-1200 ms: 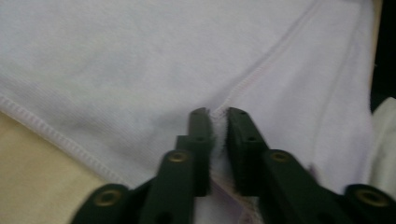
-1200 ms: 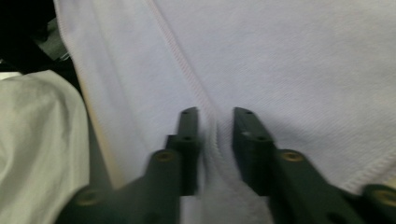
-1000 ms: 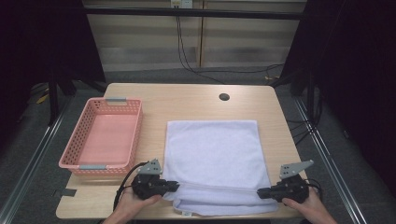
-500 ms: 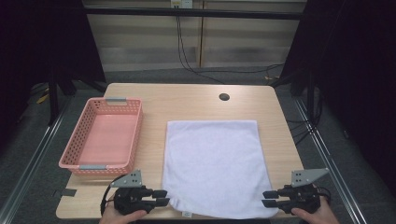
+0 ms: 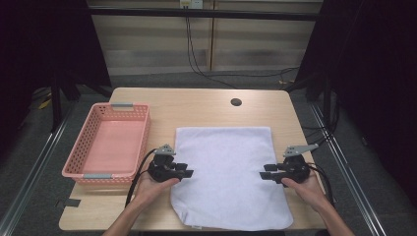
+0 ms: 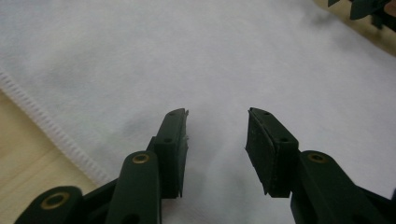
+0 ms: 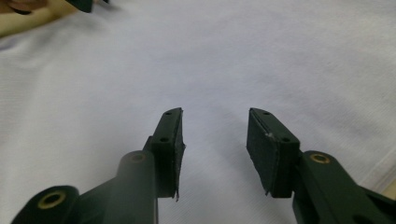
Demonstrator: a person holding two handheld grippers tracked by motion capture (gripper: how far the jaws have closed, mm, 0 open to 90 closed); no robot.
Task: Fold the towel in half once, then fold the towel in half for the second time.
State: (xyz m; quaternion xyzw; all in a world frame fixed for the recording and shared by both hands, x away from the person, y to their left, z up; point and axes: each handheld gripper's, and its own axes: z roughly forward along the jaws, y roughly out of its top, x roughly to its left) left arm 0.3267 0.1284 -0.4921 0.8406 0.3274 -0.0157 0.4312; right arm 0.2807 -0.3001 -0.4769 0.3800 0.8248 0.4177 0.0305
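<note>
White towel lies flat on the counter beside the pink basket, the left gripper and right gripper facing inward at its side edges, fingers just spread with nothing between, likely for a fold; no writing shows.

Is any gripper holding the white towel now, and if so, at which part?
Nothing is held. The left gripper and right gripper stand open over the white towel, jaws just opened, nothing between them.

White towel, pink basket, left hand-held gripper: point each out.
white towel [image 5: 226, 167]: high view, middle of the cloth
pink basket [image 5: 141, 142]: high view, right wall
left hand-held gripper [image 5: 186, 170]: high view, between its fingertips
</note>
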